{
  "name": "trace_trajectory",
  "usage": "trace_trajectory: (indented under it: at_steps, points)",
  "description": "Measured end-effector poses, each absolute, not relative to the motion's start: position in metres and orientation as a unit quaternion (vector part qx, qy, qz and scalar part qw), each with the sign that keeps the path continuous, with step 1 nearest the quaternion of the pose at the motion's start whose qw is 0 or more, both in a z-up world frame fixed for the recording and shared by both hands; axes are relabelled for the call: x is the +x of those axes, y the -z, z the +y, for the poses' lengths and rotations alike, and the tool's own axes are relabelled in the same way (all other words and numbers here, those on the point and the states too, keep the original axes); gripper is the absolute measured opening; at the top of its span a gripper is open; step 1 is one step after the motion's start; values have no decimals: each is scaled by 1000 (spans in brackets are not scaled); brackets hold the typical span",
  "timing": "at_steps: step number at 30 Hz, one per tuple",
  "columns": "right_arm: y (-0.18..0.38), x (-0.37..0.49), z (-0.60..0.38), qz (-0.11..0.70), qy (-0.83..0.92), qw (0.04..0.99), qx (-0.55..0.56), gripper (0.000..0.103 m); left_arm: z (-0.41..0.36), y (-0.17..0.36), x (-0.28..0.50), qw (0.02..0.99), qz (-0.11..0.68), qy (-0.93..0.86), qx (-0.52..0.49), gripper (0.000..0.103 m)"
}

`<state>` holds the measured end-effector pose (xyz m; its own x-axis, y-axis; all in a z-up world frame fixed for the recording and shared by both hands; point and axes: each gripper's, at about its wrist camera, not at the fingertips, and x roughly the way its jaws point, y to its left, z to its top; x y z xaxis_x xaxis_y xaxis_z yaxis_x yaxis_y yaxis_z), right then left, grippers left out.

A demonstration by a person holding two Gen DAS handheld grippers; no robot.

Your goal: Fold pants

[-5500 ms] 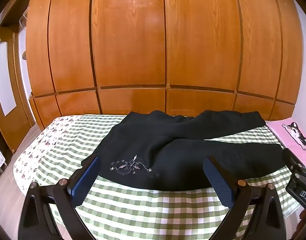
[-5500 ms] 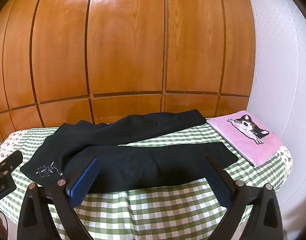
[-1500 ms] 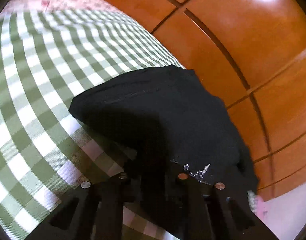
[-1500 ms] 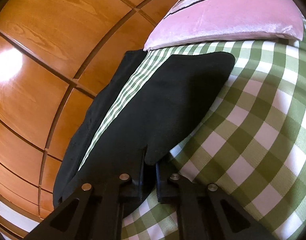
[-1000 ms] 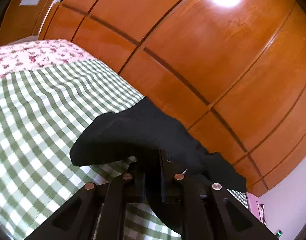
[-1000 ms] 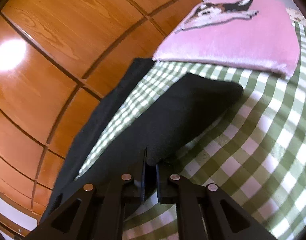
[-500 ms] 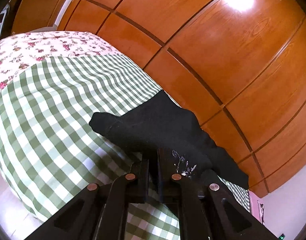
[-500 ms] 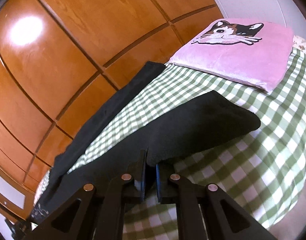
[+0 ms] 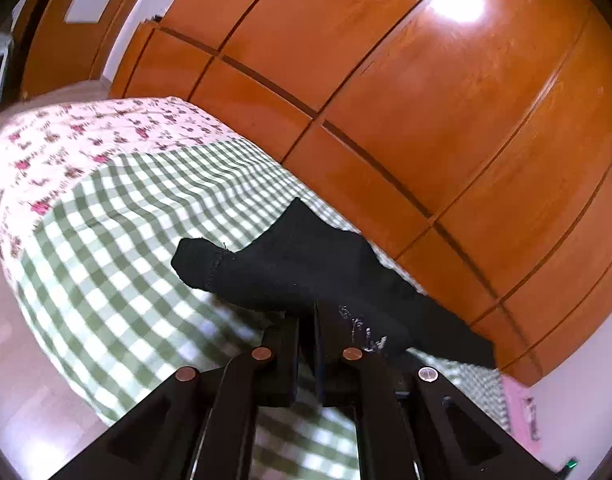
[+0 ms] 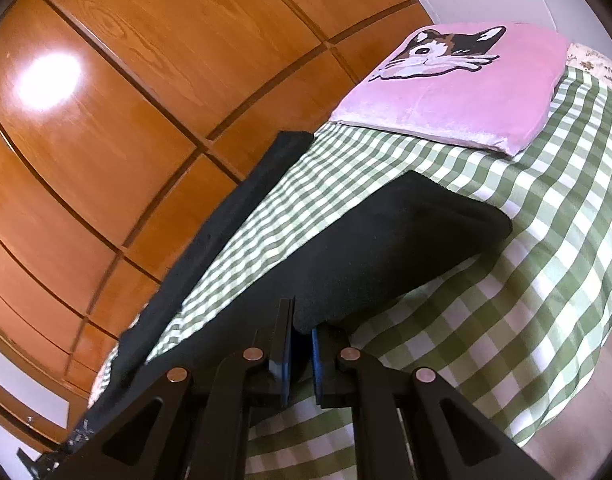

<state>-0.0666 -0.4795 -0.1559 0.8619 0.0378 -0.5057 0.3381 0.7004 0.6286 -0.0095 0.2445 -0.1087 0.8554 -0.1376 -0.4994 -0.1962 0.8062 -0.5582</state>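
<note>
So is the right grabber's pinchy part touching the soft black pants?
Touching. In the right wrist view the right gripper is shut on the near edge of the black fabric pants, whose cloth runs down between its blue pads.

Home bedroom: bed (image 9: 118, 208), wooden wardrobe (image 9: 406, 92), pillow (image 10: 458, 92).

A bed (image 10: 526, 292) under a green-checked cover carries black pants (image 10: 386, 248) and, at its far end, a pink cat-print pillow (image 10: 458, 100).

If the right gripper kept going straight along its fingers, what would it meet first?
The right gripper is already shut on the black pants, so that raised leg comes first; beyond it probably the checked bedspread. Depth is uncertain.
</note>
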Motion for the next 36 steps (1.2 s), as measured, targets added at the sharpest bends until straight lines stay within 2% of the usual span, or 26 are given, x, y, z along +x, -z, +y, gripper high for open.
trace_trajectory:
  at_steps: [7, 9, 12, 13, 14, 15, 16, 17, 19, 21, 23, 26, 32, 36]
  points:
    - [178, -67, -477, 291, 108, 884, 349, 8, 236, 147, -7, 898, 347, -45, -266, 7]
    - [193, -65, -480, 319, 115, 870, 358, 11, 232, 156, -3, 895, 372, -53, -242, 13]
    - [202, -71, -491, 311, 99, 854, 406, 16, 238, 152, -9, 895, 359, -52, -259, 19]
    - [202, -72, -493, 313, 97, 851, 411, 17, 241, 148, -11, 897, 350, -55, -264, 26]
    - [199, -75, -496, 316, 103, 849, 412, 20, 245, 140, -15, 902, 334, -66, -266, 37]
    - [195, -78, -498, 316, 115, 850, 405, 27, 247, 134, -16, 906, 321, -72, -267, 44]
    - [189, -81, -499, 315, 134, 853, 394, 29, 252, 126, -19, 912, 299, -81, -269, 57]
    - [183, -86, -500, 310, 159, 858, 377, 30, 257, 116, -24, 919, 272, -90, -272, 64]
    - [168, -94, -502, 293, 204, 868, 345, 30, 261, 101, -29, 928, 232, -105, -272, 69]
    - [152, -97, -505, 274, 232, 877, 319, 30, 260, 86, -21, 938, 200, -117, -258, 81]
    - [136, -90, -508, 259, 234, 887, 303, 30, 251, 80, -6, 942, 195, -116, -247, 102]
    - [118, -64, -510, 259, 211, 896, 291, 30, 224, 81, 36, 942, 225, -106, -227, 103]
    - [107, 10, -484, 298, 170, 905, 253, 36, 136, 116, 142, 923, 367, -59, -103, 103]
    - [115, 55, -461, 334, 139, 904, 229, 36, 90, 133, 176, 922, 382, -18, -58, 103]
